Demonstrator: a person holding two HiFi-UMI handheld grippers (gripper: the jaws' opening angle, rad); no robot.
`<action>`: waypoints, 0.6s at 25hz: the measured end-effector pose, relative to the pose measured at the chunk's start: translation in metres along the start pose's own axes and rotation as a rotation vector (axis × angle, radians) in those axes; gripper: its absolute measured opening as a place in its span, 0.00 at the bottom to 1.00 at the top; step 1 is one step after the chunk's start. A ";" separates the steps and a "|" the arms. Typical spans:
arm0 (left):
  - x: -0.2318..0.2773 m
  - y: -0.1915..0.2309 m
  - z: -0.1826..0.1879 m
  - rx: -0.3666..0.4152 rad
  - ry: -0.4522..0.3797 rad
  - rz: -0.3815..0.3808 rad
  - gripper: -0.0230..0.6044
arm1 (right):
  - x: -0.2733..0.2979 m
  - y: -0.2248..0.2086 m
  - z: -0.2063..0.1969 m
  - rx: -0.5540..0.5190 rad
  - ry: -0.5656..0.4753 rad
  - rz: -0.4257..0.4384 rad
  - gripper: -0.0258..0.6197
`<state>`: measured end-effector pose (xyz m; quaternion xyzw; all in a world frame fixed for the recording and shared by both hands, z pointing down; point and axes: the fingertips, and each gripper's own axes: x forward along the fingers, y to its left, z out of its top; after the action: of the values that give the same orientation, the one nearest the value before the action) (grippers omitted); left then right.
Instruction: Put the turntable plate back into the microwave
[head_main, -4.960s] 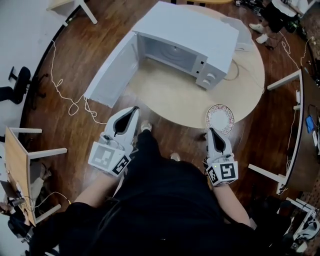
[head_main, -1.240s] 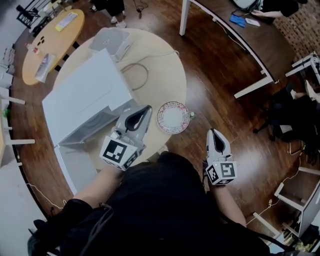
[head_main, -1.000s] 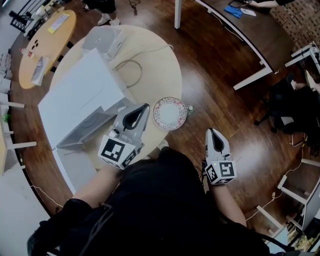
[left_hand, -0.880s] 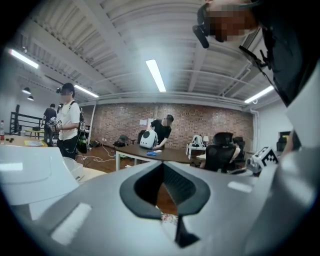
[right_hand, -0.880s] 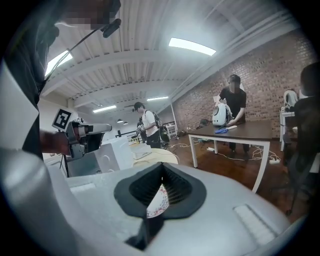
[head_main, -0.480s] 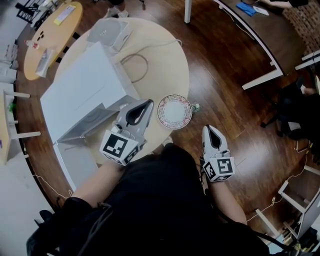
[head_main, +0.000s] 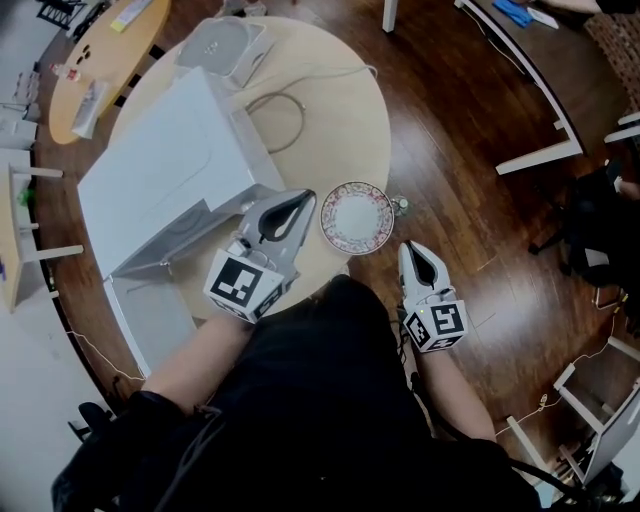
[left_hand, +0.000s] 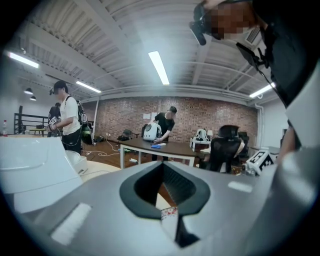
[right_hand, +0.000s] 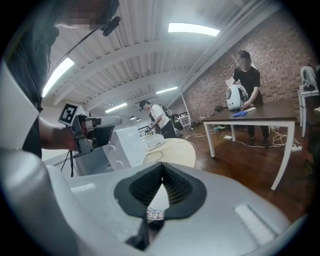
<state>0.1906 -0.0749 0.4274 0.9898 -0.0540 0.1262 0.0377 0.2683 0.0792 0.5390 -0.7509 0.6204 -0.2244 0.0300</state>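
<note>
The turntable plate (head_main: 357, 216), white with a flowered rim, lies at the near edge of the round wooden table (head_main: 330, 90). The white microwave (head_main: 160, 165) stands left of it, its door (head_main: 150, 318) swung open. My left gripper (head_main: 308, 200) is shut and empty over the table, its tips just left of the plate. My right gripper (head_main: 405, 248) is shut and empty, just off the table edge below and right of the plate. A bit of the plate's rim (left_hand: 169, 213) shows between the left gripper's (left_hand: 162, 164) jaws, and the rim (right_hand: 155, 214) also shows below the right gripper's (right_hand: 162, 165) tips.
A white box-like device (head_main: 222, 45) and a looped cable (head_main: 280, 120) lie on the far part of the table. A small green object (head_main: 401, 207) sits on the floor by the table edge. Other tables (head_main: 100, 50), white desk legs (head_main: 535, 155) and people stand around.
Both grippers have come down and closer to the plate; the right one moved up and left towards the table edge. The plate has stayed in place.
</note>
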 end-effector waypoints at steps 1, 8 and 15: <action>0.000 -0.001 0.000 -0.002 -0.009 -0.003 0.04 | 0.002 -0.001 -0.004 0.004 0.011 0.006 0.04; -0.003 -0.007 0.005 -0.037 0.005 0.012 0.04 | 0.016 -0.007 -0.026 0.005 0.090 0.023 0.10; 0.000 -0.020 0.004 -0.060 -0.005 -0.024 0.04 | 0.021 -0.013 -0.030 0.000 0.105 -0.010 0.21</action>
<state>0.1945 -0.0555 0.4221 0.9891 -0.0458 0.1218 0.0689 0.2715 0.0688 0.5761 -0.7413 0.6172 -0.2637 -0.0036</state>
